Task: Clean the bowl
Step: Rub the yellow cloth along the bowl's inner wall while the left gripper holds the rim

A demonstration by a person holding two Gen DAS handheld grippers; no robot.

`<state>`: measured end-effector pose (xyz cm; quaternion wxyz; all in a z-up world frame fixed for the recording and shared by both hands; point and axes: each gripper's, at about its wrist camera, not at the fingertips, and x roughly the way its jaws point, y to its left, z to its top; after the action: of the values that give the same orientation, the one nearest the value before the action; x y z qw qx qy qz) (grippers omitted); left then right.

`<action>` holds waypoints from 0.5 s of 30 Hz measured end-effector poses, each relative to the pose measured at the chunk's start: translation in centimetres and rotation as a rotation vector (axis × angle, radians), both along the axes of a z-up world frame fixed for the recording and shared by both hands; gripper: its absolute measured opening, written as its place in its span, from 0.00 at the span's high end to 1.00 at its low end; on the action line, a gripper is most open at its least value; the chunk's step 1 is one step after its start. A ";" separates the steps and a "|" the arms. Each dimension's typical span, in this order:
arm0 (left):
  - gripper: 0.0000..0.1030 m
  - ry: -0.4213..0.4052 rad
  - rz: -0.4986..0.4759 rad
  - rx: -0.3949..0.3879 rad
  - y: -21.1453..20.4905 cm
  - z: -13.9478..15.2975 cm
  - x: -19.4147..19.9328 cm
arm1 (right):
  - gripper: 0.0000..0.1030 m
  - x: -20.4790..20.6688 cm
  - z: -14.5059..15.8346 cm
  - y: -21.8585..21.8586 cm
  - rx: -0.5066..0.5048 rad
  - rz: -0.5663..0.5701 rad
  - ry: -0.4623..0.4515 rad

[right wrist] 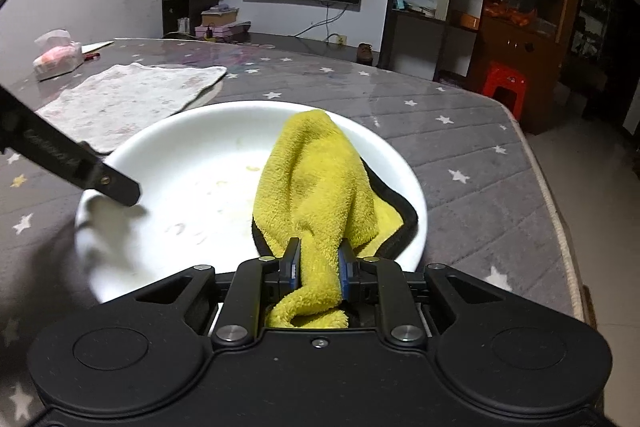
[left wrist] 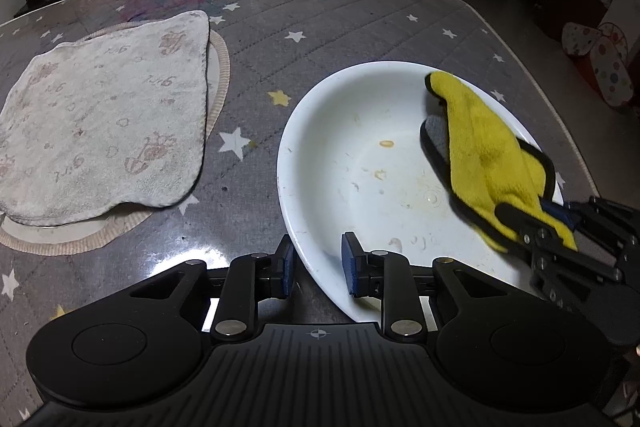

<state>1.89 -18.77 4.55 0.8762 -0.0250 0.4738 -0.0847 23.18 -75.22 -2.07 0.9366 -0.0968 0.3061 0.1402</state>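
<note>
A white bowl sits on the grey star-patterned table, with yellowish stains and smears on its inside. My left gripper straddles the bowl's near-left rim, one finger inside and one outside, shut on it; the inside finger shows in the right wrist view. My right gripper is shut on a yellow cloth with a black edge. The cloth drapes over the right inner side of the bowl, up to the far rim.
A white patterned towel lies flat on a round mat to the left of the bowl. A tissue pack sits at the table's far left. The table edge runs close on the right, with a red stool beyond.
</note>
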 end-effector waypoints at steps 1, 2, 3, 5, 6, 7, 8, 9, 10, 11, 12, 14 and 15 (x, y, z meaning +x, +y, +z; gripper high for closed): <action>0.75 0.001 0.002 -0.001 0.0 0.0 0.0 | 0.81 0.2 0.0 0.0 -0.005 -0.002 -0.003; 0.75 0.004 0.005 -0.004 0.1 0.1 0.1 | 0.81 0.4 -0.1 0.1 -0.011 -0.003 -0.007; 0.75 0.005 0.006 -0.005 0.0 0.1 0.1 | 0.81 0.6 -0.1 0.1 -0.017 -0.004 -0.010; 0.75 0.007 0.007 -0.005 0.0 0.1 0.1 | 0.81 1.0 -0.2 0.2 -0.028 -0.006 -0.018; 0.73 0.010 0.010 -0.004 0.0 0.2 0.0 | 0.81 1.2 -0.2 0.3 -0.034 -0.007 -0.021; 0.73 0.013 0.013 -0.003 -0.1 0.2 0.0 | 0.81 1.4 -0.3 0.3 -0.040 -0.008 -0.025; 0.73 0.014 0.013 -0.004 -0.1 0.3 -0.2 | 0.81 1.2 -0.5 0.2 -0.045 -0.009 -0.028; 0.73 0.013 0.013 -0.003 -0.2 0.3 -0.3 | 0.81 1.0 -0.7 0.2 -0.050 -0.008 -0.030; 0.73 0.011 0.012 0.000 -0.4 0.4 -0.5 | 0.81 1.1 -0.7 0.3 -0.055 -0.006 -0.031; 0.73 0.011 0.012 0.002 -0.4 0.4 -0.6 | 0.81 1.2 -0.7 0.3 -0.060 -0.003 -0.032; 0.73 0.011 0.011 0.005 -0.5 0.5 -0.7 | 0.81 1.2 -0.7 0.2 -0.064 -0.001 -0.031; 0.73 0.015 0.014 0.006 -0.6 0.6 -0.9 | 0.81 1.2 -0.7 0.2 -0.066 0.000 -0.031; 0.72 0.019 0.014 0.005 -0.7 0.6 -0.9 | 0.81 1.2 -0.8 0.1 -0.066 0.000 -0.030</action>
<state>0.96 -19.44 5.17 0.8723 -0.0270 0.4820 -0.0772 24.38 -75.08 -2.84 0.9375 -0.1297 0.2963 0.1284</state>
